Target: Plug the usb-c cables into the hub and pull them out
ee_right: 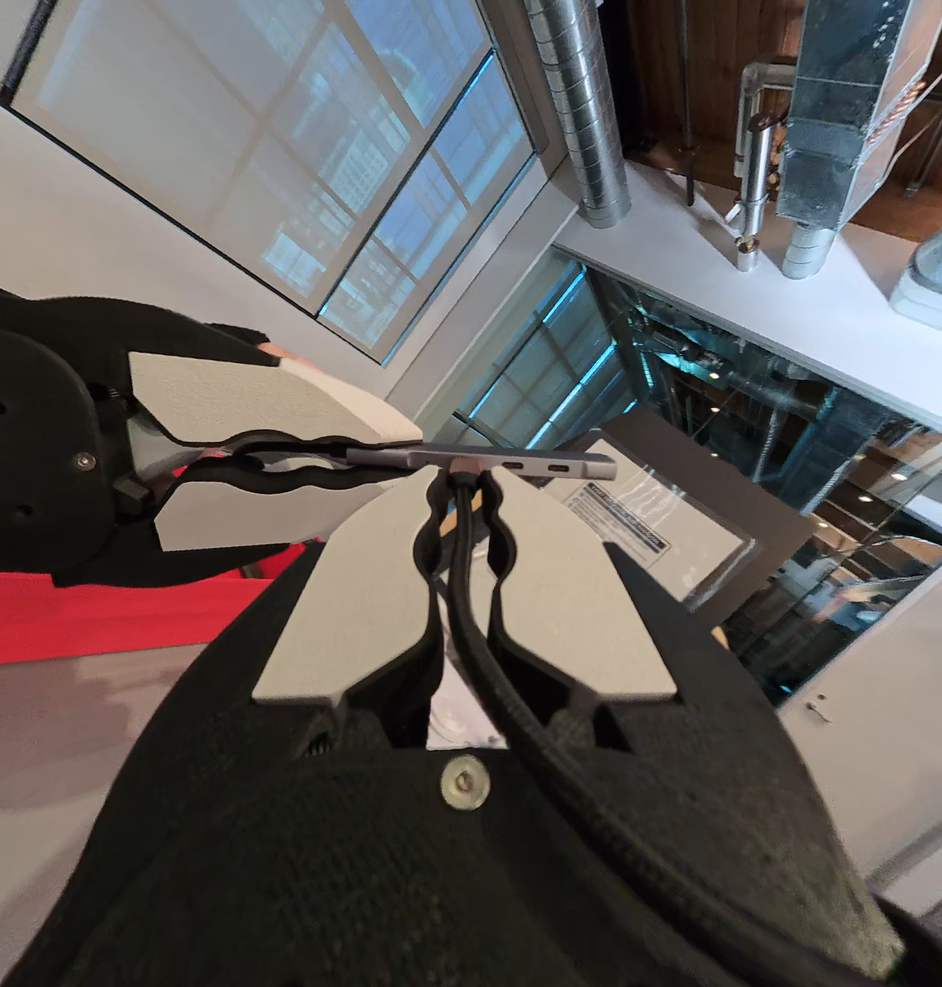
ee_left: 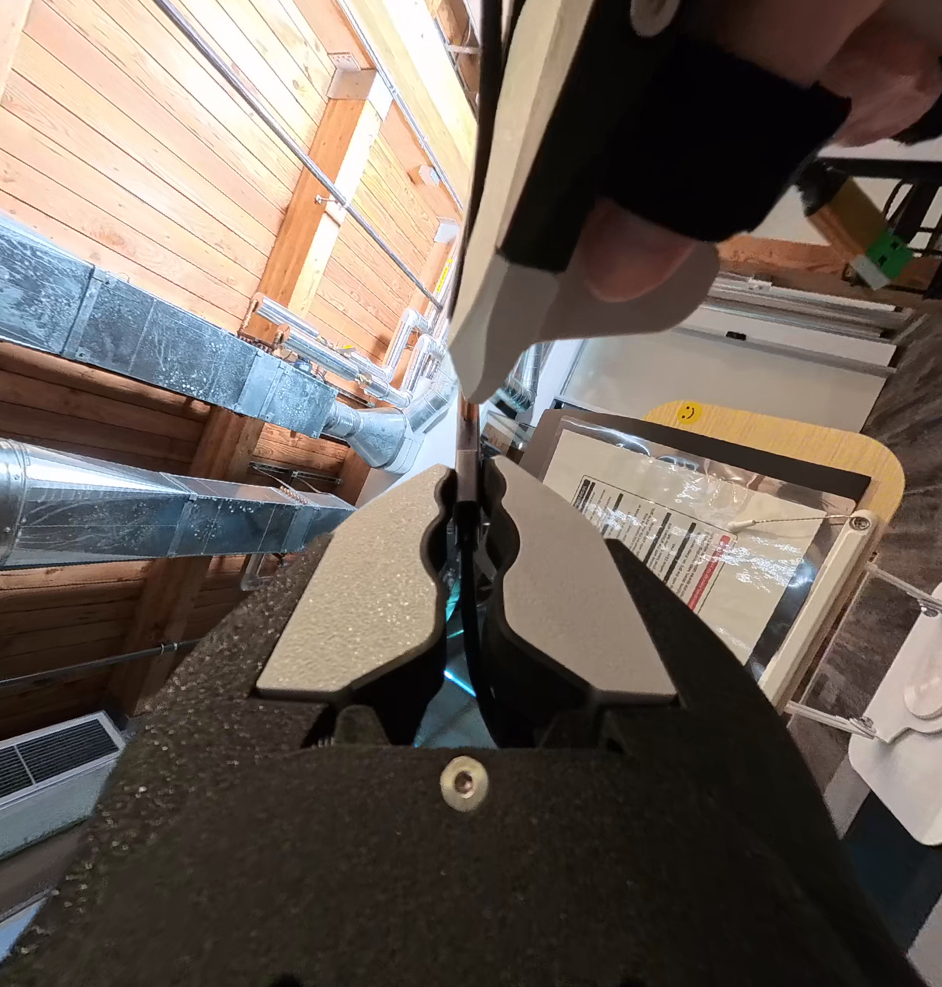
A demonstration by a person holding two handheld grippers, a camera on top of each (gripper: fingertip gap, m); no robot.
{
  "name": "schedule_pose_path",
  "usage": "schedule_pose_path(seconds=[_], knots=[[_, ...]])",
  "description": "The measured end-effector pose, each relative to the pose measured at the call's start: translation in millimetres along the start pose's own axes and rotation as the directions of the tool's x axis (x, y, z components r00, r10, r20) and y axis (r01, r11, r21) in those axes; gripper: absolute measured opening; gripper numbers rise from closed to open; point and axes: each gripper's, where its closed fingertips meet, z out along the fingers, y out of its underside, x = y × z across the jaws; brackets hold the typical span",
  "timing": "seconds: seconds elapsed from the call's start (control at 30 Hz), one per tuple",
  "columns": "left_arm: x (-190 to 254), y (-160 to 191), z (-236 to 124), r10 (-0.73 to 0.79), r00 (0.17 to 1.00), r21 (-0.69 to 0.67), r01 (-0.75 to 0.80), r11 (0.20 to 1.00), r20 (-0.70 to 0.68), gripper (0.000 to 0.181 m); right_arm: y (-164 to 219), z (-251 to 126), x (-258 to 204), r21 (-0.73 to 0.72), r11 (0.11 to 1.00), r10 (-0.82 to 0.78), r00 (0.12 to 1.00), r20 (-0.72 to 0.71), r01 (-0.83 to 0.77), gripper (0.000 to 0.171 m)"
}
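Observation:
Both grippers are raised in the air. A slim grey hub [ee_right: 543, 462] lies level in the right wrist view, with two free ports on its near side. My left gripper [ee_right: 405, 454] is shut on the hub's left end. In the left wrist view the hub [ee_left: 466, 459] shows end-on between the shut left gripper [ee_left: 466, 475], and its black cable [ee_left: 471, 614] runs back between the fingers. My right gripper [ee_right: 464, 480] is shut on a copper-coloured usb-c plug [ee_right: 464, 467], which is seated in the hub's side. Its braided black cable [ee_right: 469, 587] trails back. The right gripper [ee_left: 474, 384] comes in from above.
A laminated sheet on a dark board [ee_left: 672, 534] lies on a wooden table with a yellow sticker [ee_left: 688, 412]. A white suction-cup holder [ee_left: 917, 721] is at the right. A red cloth [ee_right: 84, 614] is at the left. Metal ducts [ee_left: 137, 331] run overhead. My two grippers' fingertips are within a few centimetres of each other.

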Motion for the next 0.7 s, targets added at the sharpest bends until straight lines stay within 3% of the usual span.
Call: schedule_pose_path(seconds=[0.23, 0.7], knots=[[1.3, -8.4, -1.7, -0.026, 0.999, 0.025, 0.027, 0.999, -0.024, 0.009, -0.2, -4.4, 1.1, 0.013, 0.999, 0.044, 0.998, 0.047, -0.045, 0.013], [-21.0, -12.3, -2.4, -0.143, 0.989, 0.012, 0.143, 0.99, 0.042, 0.009, -31.5, -11.0, -2.6, 0.116, 0.969, -0.195, 0.961, -0.197, 0.22, 0.012]])
